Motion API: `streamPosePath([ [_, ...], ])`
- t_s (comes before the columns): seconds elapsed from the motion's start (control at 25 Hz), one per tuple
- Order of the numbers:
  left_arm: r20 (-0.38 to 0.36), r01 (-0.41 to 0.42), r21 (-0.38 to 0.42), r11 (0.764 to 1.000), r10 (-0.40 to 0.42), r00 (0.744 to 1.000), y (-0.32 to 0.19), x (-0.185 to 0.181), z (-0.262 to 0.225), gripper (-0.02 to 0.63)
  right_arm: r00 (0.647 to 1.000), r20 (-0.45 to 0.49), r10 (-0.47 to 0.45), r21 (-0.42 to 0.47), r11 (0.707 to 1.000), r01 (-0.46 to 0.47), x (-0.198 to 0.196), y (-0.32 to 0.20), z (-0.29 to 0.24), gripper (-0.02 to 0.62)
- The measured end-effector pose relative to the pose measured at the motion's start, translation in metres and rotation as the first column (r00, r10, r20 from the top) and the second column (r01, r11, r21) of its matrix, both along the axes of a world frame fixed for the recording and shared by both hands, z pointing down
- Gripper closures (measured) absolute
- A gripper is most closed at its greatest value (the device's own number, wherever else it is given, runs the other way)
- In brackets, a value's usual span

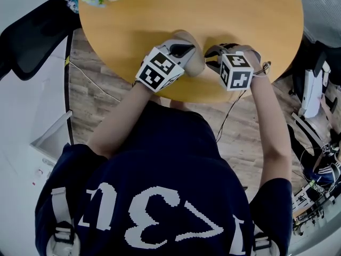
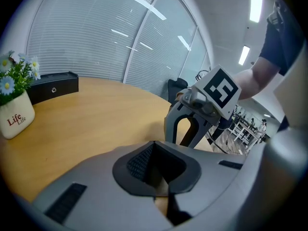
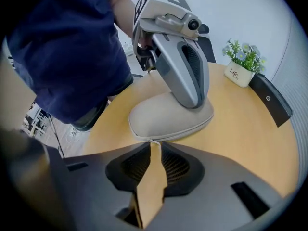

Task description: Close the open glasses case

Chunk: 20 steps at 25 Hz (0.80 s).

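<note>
The left gripper (image 1: 182, 51), jaws brought together with nothing between them, is pressing down on the lid of the beige glasses case (image 3: 166, 119), which is lying near the table's (image 1: 240, 15) front edge. The right gripper (image 1: 214, 55), jaws narrowed to a slit, is pinching what looks like a small pale zip pull (image 3: 152, 142) at the case's seam. The pull is probably best drawn level along the seam, with the left bearing down so the halves meet.
</note>
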State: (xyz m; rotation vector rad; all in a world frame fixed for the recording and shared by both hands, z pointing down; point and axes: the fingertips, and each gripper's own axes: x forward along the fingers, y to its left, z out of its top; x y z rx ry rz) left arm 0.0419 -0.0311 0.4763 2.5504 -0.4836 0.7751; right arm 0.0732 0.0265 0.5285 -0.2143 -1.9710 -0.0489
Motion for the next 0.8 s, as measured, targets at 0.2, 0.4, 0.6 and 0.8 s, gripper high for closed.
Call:
streamPosePath([
  [0.2,0.0,0.005,-0.002,1.0,-0.005,1.0,0.001,0.0,0.001,0.591,1.0,0.016,0.009,-0.039,0.999,-0.008,0.002,0.007,-0.002,0.549],
  [0.4,-0.004,0.007,0.003,1.0,-0.007,1.0,0.0,0.0,0.003,0.591,1.0,0.013,0.021,-0.045,0.999,-0.021,0.001,0.006,0.001,0.554],
  [0.6,-0.005,0.003,-0.01,1.0,-0.003,1.0,-0.001,-0.001,0.003,0.591,0.993,0.05,0.109,-0.059,0.993,-0.106,0.002,0.001,-0.001,0.571],
  [0.8,0.004,-0.016,-0.01,1.0,0.016,1.0,-0.001,0.001,0.003,0.591,0.955,0.122,0.27,-0.054,0.963,-0.265,0.0,-0.012,-0.004,0.574],
])
